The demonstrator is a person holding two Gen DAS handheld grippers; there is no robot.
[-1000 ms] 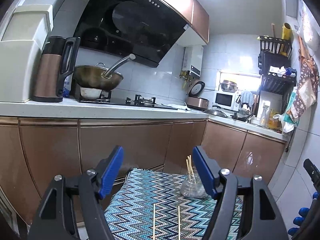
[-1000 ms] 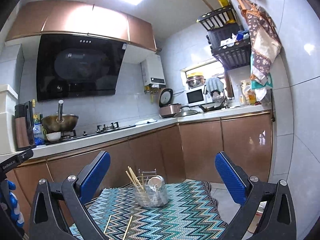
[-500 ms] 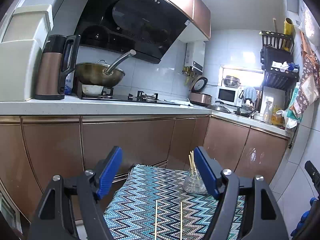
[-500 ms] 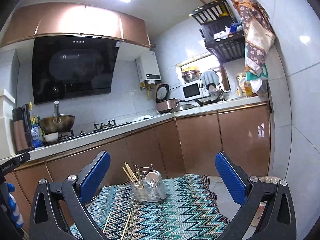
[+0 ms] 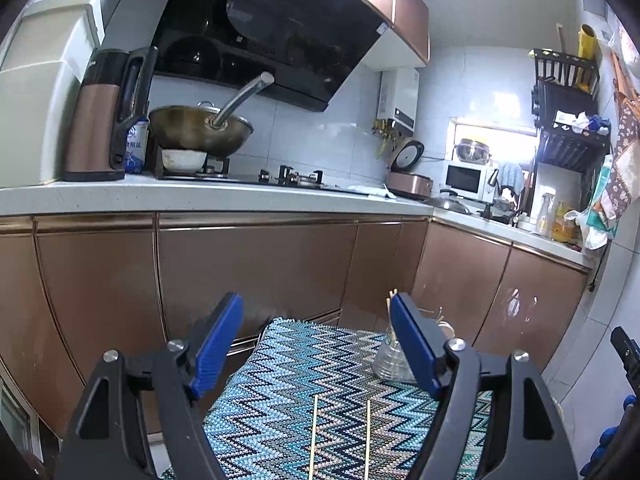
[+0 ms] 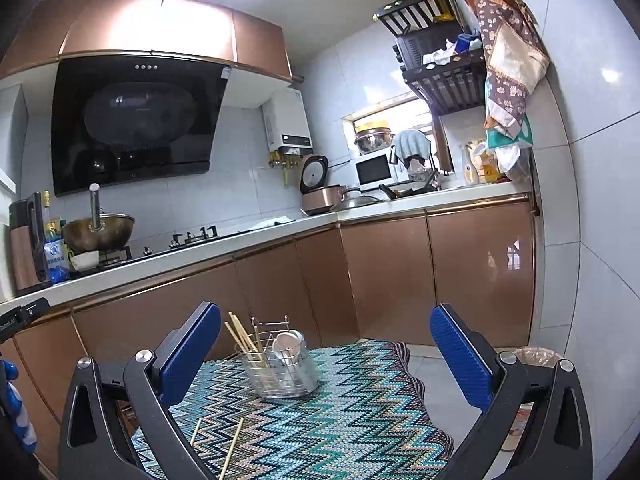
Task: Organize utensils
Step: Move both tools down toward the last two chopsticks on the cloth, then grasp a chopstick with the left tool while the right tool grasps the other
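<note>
Item: two loose chopsticks (image 5: 340, 436) on zigzag cloth (image 5: 304, 364); wire caddy (image 6: 280, 368) beyond. Left claw (image 5: 316, 344) was opening, empty; right claw (image 6: 326, 356) wide, empty. Advice: descend level, pinch one stick mid-length.

free: cloth-covered table (image 6: 360, 420) middle and right edge bare | obstacles: wire utensil holder (image 6: 280, 372) near far edge; two chopsticks (image 5: 340, 436) flat at near edge

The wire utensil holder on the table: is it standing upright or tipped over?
Upright. The wire utensil holder stands on the zigzag cloth, and its chopsticks and spoon stick up out of it.
</note>
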